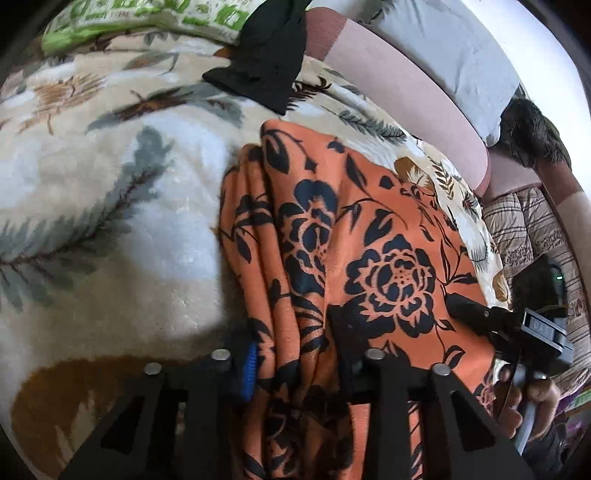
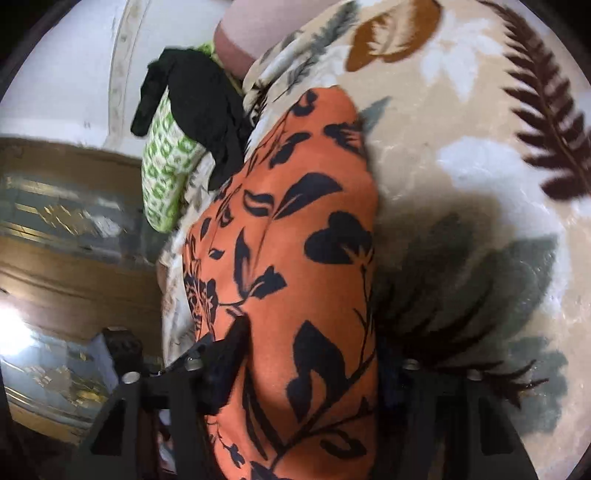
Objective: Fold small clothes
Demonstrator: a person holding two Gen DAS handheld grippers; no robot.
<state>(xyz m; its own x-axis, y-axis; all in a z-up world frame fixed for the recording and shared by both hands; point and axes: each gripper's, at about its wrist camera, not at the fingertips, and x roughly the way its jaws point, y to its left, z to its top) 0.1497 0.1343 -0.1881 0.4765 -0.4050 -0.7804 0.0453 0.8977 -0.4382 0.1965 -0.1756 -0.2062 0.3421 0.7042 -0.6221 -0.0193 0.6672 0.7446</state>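
Note:
An orange garment with black flowers lies on a floral fleece blanket. My left gripper is closed on a bunched edge of the garment; cloth fills the gap between its fingers. My right gripper shows in the left wrist view at the garment's right edge. In the right wrist view the garment passes between the fingers of my right gripper, which is closed on it. The blanket lies beneath.
A black garment and a green-and-white patterned cloth lie at the far side of the blanket. A pink sofa back and grey cushion run along the right. A wooden floor shows beside the bed.

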